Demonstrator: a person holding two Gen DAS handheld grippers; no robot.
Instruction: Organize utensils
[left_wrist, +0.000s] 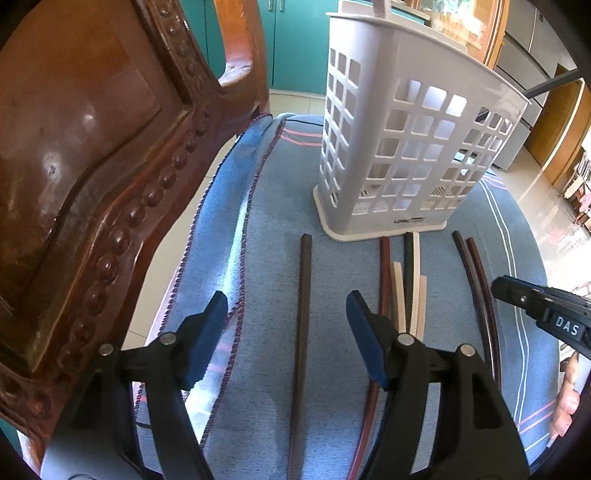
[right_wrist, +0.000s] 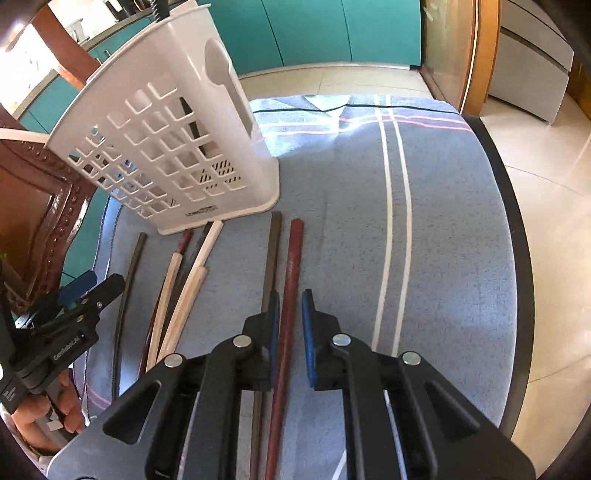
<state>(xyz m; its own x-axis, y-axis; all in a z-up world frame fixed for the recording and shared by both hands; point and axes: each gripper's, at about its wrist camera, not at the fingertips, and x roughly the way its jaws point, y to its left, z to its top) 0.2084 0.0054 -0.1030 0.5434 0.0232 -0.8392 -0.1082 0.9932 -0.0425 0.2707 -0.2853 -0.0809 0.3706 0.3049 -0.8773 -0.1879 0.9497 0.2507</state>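
Between the right claw's (right_wrist: 290, 332) parted fingers lies a red chopstick (right_wrist: 291, 266); left claw (left_wrist: 286, 332) gapes.

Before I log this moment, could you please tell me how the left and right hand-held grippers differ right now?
The left hand-held gripper stands wide open; the right hand-held gripper is open only narrowly. The left straddles a lone dark brown chopstick; the right straddles a red chopstick, with a dark chopstick just outside. Neither grips anything. Both point toward the white basket.
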